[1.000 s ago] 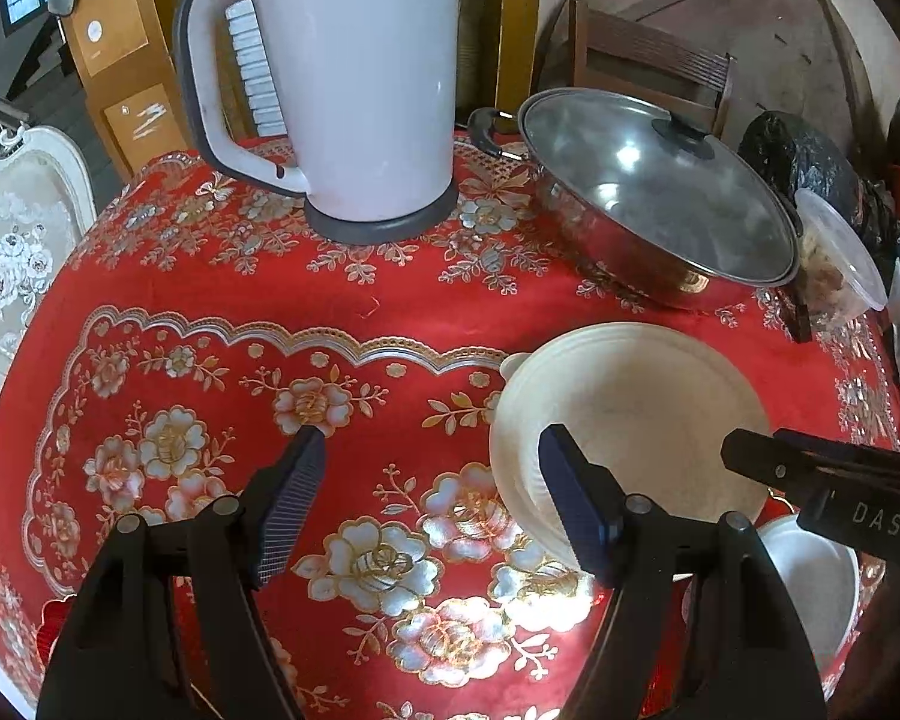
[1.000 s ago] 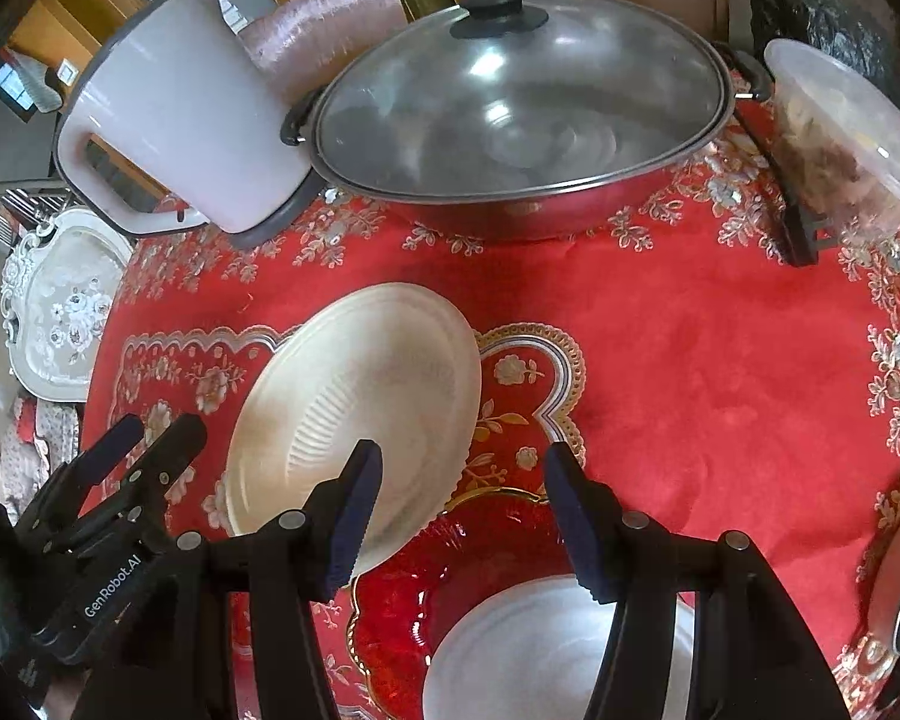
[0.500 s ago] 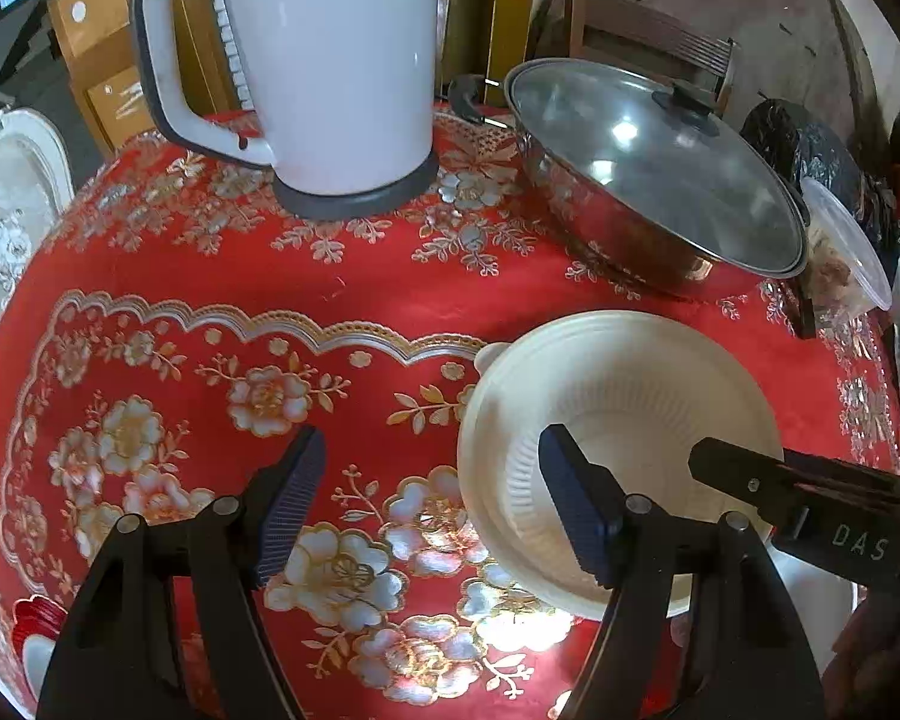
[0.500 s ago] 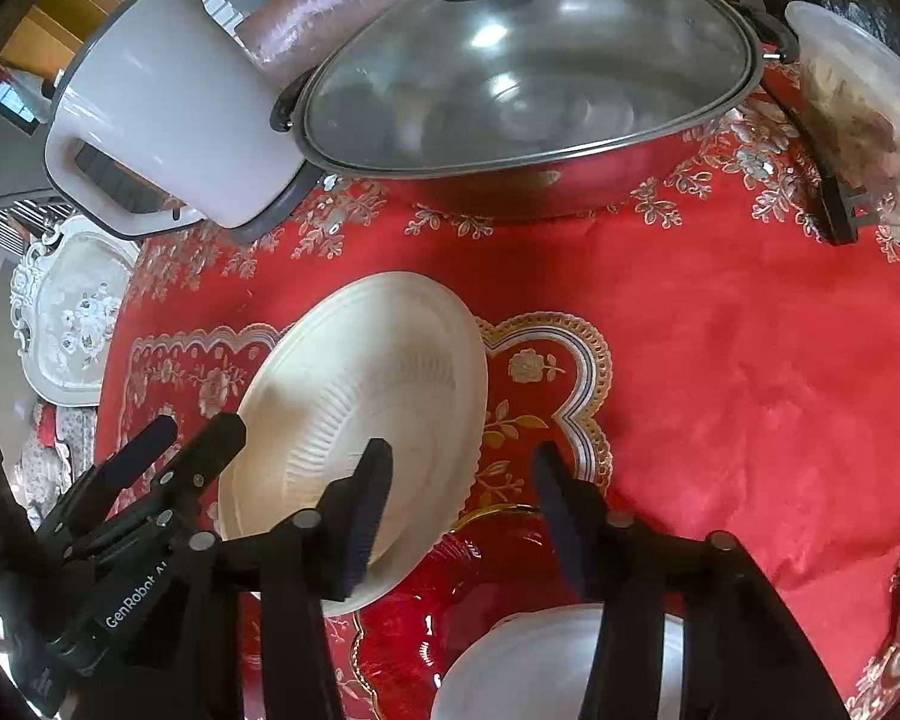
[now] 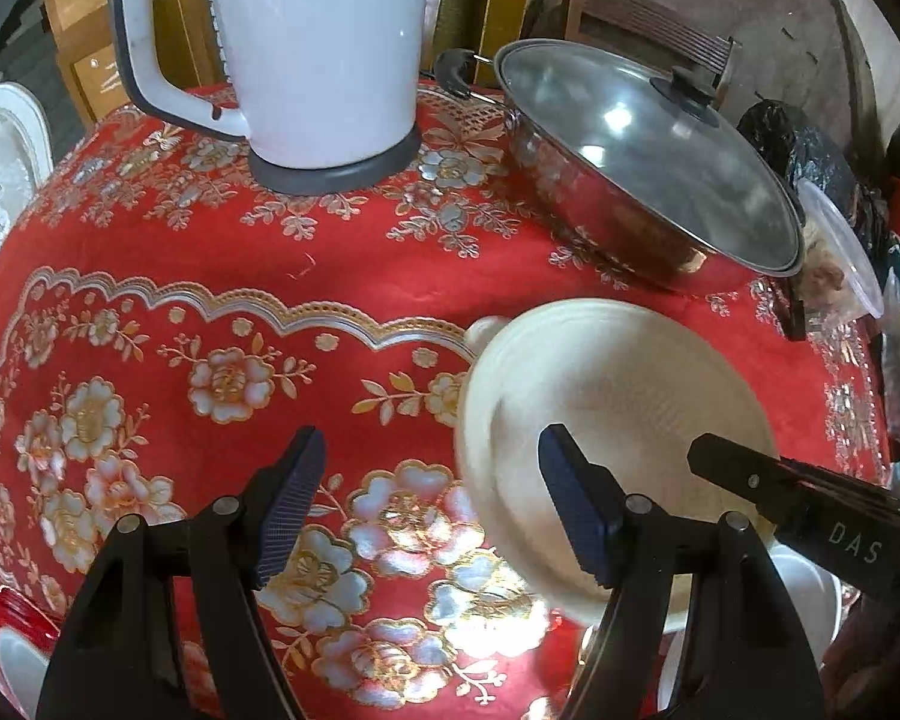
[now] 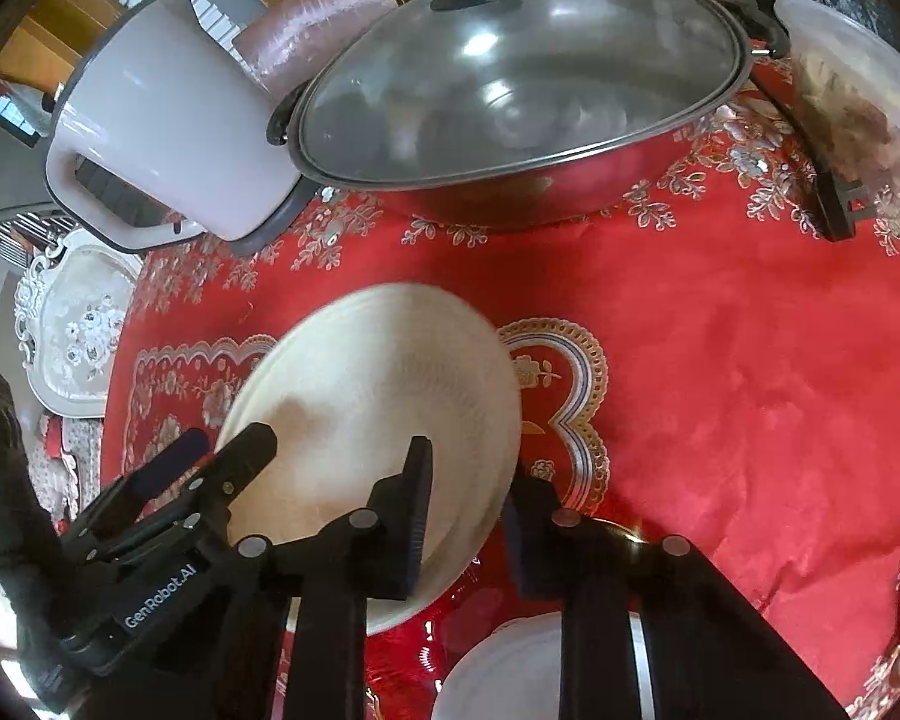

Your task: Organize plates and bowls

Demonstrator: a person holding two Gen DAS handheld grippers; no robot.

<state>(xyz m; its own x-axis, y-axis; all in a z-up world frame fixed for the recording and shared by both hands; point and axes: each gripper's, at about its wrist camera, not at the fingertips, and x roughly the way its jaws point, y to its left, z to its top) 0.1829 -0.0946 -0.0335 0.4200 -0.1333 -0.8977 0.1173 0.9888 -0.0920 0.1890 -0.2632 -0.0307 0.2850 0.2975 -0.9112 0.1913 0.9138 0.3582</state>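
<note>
- Two black grippers work over a round table [image 5: 390,264] draped in a glossy red cloth patterned with gold and silver flowers.
- Cream plate [image 6: 384,396], round with fine ribbed rings, sits tilted near the table's middle; its image is blurred, and its near rim lies between the fingers of the right gripper [image 6: 468,516].
- Right gripper's jaws stand narrowly apart on either side of that rim; whether they press on it cannot be told.
- Left gripper [image 5: 432,498] hovers with its ridged dark-blue pads spread wide, holding nothing; the plate's left edge shows behind its right finger.
- White bowl [image 6: 510,666], smooth and round, lies in a red glass dish [image 6: 414,654] at the near edge, just beneath the right gripper.
- Steel wok [image 5: 636,204] with a domed glass lid and black knob stands at the back, just beside a tall white plastic kettle [image 5: 312,48] on a grey base.
- Clear plastic tub [image 6: 858,96] with a lid rests at the far right.
</note>
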